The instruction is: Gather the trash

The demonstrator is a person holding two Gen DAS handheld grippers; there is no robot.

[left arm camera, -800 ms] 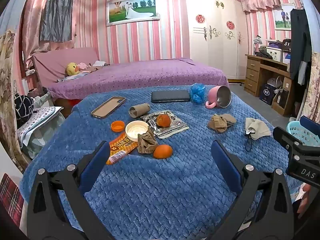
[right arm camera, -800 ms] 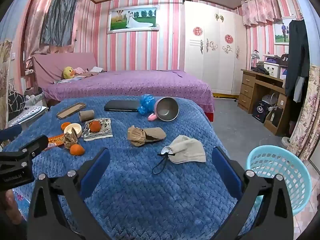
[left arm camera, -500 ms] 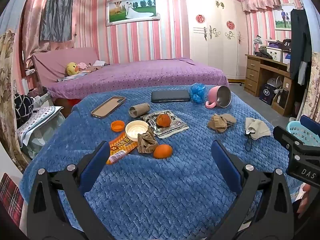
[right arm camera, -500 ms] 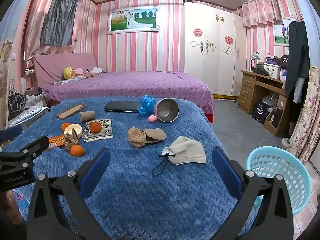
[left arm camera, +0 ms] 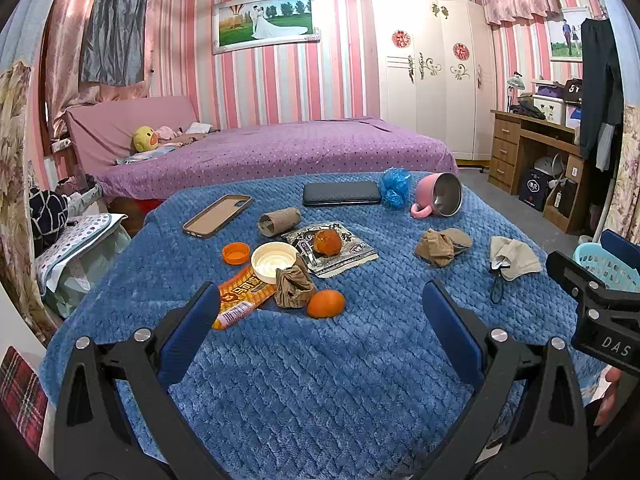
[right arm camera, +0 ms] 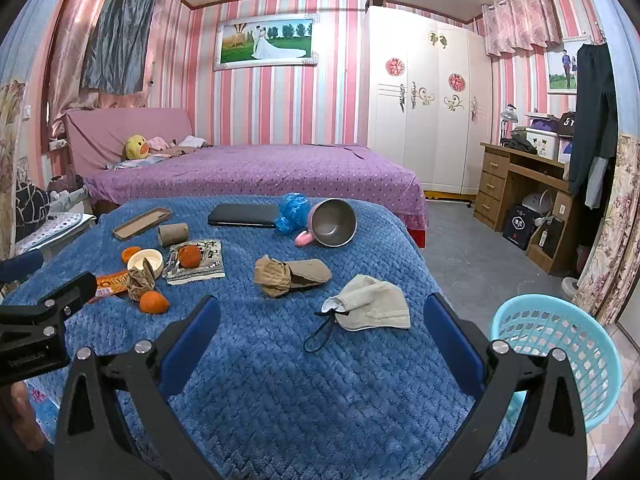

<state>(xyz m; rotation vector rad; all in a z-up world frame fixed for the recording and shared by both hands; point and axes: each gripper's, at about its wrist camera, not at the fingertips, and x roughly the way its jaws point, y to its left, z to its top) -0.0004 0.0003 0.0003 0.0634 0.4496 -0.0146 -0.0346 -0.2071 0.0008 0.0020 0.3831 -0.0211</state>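
Note:
Trash lies on a blue blanket (left arm camera: 320, 380): an orange snack wrapper (left arm camera: 240, 294), a crumpled brown paper (left arm camera: 294, 286), an orange peel (left arm camera: 325, 304), a second peel (left arm camera: 327, 242) on a printed wrapper (left arm camera: 340, 250), a cardboard tube (left arm camera: 279, 221), a white lid (left arm camera: 274, 262), an orange cap (left arm camera: 236, 253). A beige face mask (right arm camera: 370, 304) and crumpled brown paper (right arm camera: 290, 274) lie nearer the right. My left gripper (left arm camera: 320, 312) is open and empty, short of the peel. My right gripper (right arm camera: 320, 318) is open and empty, just short of the mask. A turquoise basket (right arm camera: 560, 356) stands on the floor at the right.
A phone case (left arm camera: 218, 221), a dark phone (left arm camera: 341, 194), a blue plastic bag (left arm camera: 395, 187) and a tipped pink mug (left arm camera: 440, 200) lie at the blanket's far side. A purple bed (left arm camera: 280, 148) is behind. A wooden desk (right arm camera: 520, 188) stands at the right.

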